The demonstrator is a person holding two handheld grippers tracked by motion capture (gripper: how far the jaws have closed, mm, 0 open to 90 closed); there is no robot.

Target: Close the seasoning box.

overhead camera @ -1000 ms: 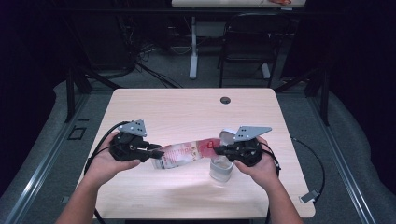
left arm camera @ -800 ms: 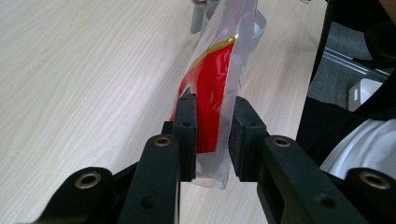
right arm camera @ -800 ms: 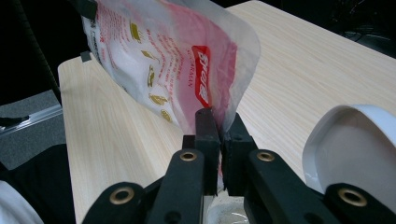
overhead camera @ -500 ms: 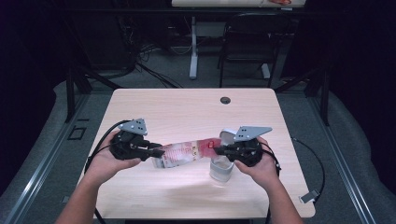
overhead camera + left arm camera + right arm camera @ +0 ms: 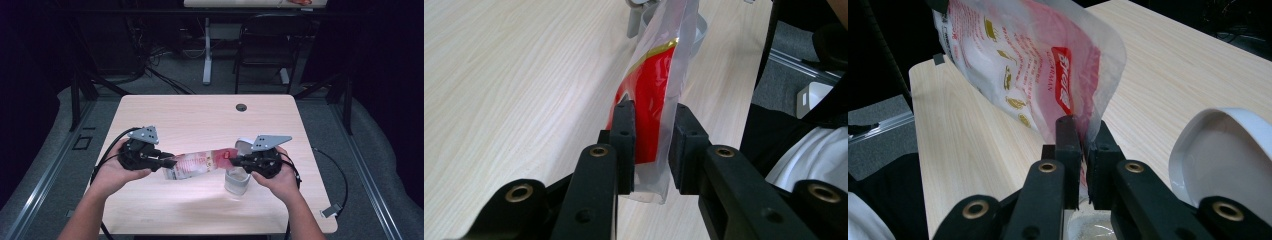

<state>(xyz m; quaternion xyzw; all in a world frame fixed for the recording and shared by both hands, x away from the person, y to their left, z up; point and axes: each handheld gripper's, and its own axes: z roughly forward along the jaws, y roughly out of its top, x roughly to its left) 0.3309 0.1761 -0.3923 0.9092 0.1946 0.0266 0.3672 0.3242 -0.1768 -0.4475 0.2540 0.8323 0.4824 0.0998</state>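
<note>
a person at a light wooden table (image 5: 200, 120) holds a red and clear plastic pouch (image 5: 200, 162) stretched between two hand-held grippers, above the tabletop near its front edge. the left gripper (image 5: 167, 161) pinches one end of the pouch, and in the left gripper view its black jaws press on the clear film and the red print of the pouch (image 5: 649, 100) from both sides. the right gripper (image 5: 234, 161) clamps the other end; in the right gripper view its jaws stand almost together with the thin edge of the pouch (image 5: 1038, 75) caught between them, and they have just been opening slightly, the film still between them. a clear jar (image 5: 236, 181) stands on the table right under the right gripper's end of the pouch, and its white hinged lid (image 5: 1223, 150) stands open just beside that gripper. the pouch hangs roughly level, tilted a little up toward the right hand. a dark round grommet (image 5: 241, 107) sits near the table's far edge, well apart from the work.
</note>
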